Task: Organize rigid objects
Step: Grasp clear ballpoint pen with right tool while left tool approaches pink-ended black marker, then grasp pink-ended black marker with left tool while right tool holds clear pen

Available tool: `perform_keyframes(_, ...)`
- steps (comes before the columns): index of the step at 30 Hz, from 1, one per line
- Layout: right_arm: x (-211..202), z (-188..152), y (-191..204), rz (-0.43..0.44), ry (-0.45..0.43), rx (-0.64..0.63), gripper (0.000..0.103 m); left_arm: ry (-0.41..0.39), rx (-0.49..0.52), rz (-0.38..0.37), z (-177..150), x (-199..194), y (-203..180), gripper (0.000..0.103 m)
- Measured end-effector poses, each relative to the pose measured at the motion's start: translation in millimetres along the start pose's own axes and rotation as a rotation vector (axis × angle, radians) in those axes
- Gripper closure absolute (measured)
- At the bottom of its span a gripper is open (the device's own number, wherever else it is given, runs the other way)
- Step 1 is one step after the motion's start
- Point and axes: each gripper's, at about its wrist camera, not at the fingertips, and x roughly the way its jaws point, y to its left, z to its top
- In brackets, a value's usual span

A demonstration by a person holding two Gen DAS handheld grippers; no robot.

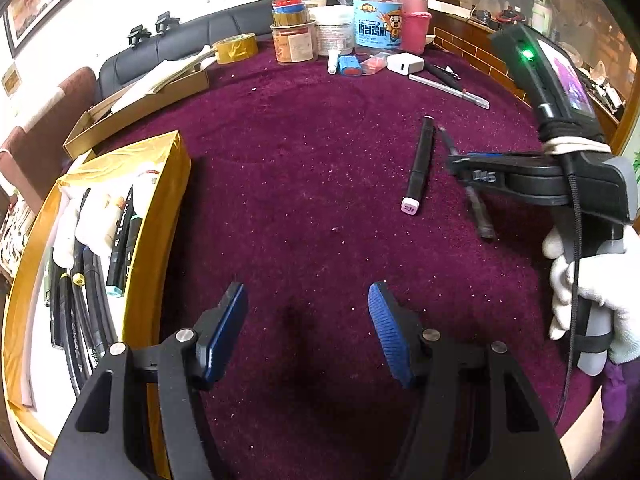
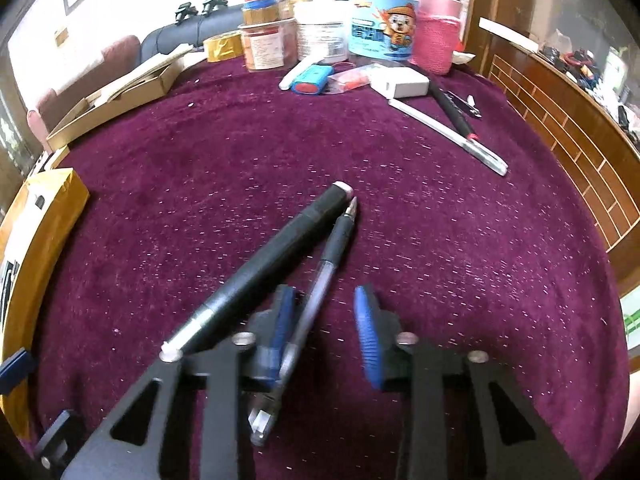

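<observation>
Currently the right gripper (image 2: pixel 324 298) stands unclenched around the clear pen (image 2: pixel 334 244), which touches only its left pad; an off-centre clamp could swing it into the neighbouring black marker (image 2: pixel 280 248).

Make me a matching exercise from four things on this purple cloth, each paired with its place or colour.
Things:
1. black marker
2. clear-barrelled pen
3. charger block
4. tape roll

Descriptions:
A. yellow, at the far left of the cloth
B. lies between the right gripper's fingers
C. has a pale pink end cap
D. white, in front of the pink-sleeved bottle

Pairs: 1-C, 2-B, 3-D, 4-A
</observation>
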Motion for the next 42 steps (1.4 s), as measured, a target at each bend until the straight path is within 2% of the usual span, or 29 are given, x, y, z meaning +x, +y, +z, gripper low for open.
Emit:
perform_keyframes(2,-3,-2,-10,0.003,0.005,0.03,0.096,0.003,-0.003,-0.005,0,1,1,0.041)
perform_keyframes(6,-9,-8,-37,-0.016,-0.003,0.104,0.096,0.009,-0.01,-0.028,2,4,2,0.041)
perform_keyframes(11,-13,-15,-61,0.031,-0.038,0.174,0.096,0.022,-0.009,-0.053,10,11,-3,0.041)
perform_keyframes(16,-16,-22,-61,0.037,-0.088,0.191,0.095,-0.005,-0.008,-0.102,40,23,-10,0.041)
perform_keyframes(22,-15,-25,-71,0.094,-0.107,0.231,0.095,-0.014,0.025,-0.137,74,54,-32,0.042)
perform_keyframes(24,-15,-25,-72,0.101,-0.11,0.237,0.095,-0.006,0.043,-0.152,80,64,-44,0.042)
perform_keyframes(28,-15,-26,-75,0.125,-0.116,0.257,0.095,-0.038,0.143,-0.13,89,75,-78,0.042)
perform_keyframes(31,-15,-28,-78,0.14,-0.119,0.268,0.095,-0.031,0.21,-0.127,95,85,-95,0.042)
perform_keyframes(32,-15,-28,-78,0.144,-0.119,0.271,0.095,-0.018,0.219,-0.127,96,89,-98,0.047)
perform_keyframes(33,-15,-28,-79,0.147,-0.12,0.272,0.095,-0.022,0.209,-0.154,97,89,-98,0.065)
perform_keyframes(35,-14,-28,-80,0.155,-0.121,0.278,0.095,-0.003,0.187,-0.214,99,89,-97,0.089)
perform_keyframes(37,-14,-28,-81,0.159,-0.121,0.282,0.095,-0.009,0.189,-0.204,97,84,-94,0.091)
perform_keyframes(42,-14,-29,-82,0.16,-0.121,0.283,0.095,-0.028,0.118,-0.253,87,67,-72,0.091)
